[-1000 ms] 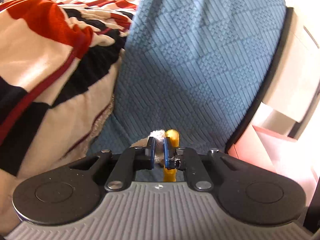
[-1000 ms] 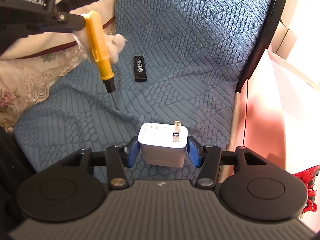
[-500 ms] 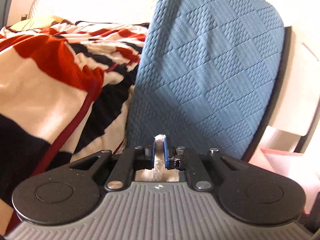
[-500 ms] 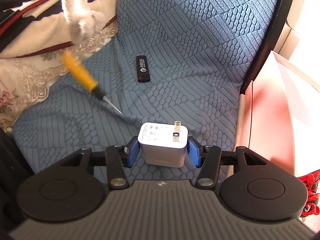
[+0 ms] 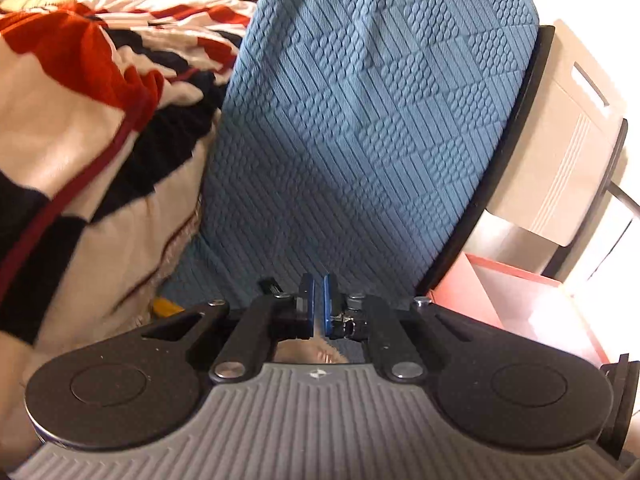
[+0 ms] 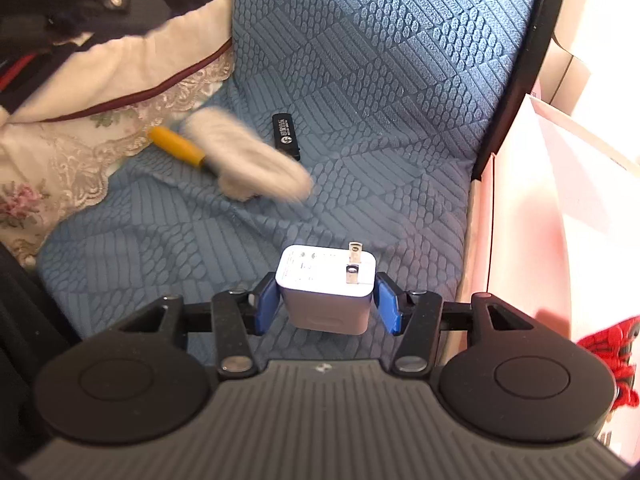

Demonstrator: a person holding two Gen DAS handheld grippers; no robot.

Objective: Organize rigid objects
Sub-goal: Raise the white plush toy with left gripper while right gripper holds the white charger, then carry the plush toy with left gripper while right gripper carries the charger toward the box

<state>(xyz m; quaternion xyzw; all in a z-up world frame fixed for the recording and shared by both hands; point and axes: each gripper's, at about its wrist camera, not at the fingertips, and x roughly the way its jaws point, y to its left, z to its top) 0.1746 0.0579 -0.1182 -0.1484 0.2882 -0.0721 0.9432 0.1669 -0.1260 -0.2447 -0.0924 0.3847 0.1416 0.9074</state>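
Note:
My right gripper (image 6: 327, 300) is shut on a white plug charger (image 6: 326, 286), held just above the blue quilted cushion (image 6: 380, 80). A yellow-handled screwdriver (image 6: 176, 146) lies on the cushion by the lace blanket edge. A blurred white fluffy piece (image 6: 248, 166) is over its tip. A black USB stick (image 6: 286, 136) lies beyond it. My left gripper (image 5: 319, 312) has its pads nearly together with nothing visible between them. It is raised at the far left of the right wrist view (image 6: 92, 0). The screwdriver's yellow handle (image 5: 166, 306) and the USB stick (image 5: 270, 286) peek out below it.
A striped red, black and cream blanket (image 5: 80, 100) lies left of the cushion. A pink box (image 5: 516, 300) and a beige unit (image 5: 560, 152) stand to the right. A red object (image 6: 612, 356) sits at the right edge.
The screwdriver dropped from my left gripper onto the cushion. The white fluffy piece also left the left gripper and is now down by the screwdriver. The right gripper kept holding the charger.

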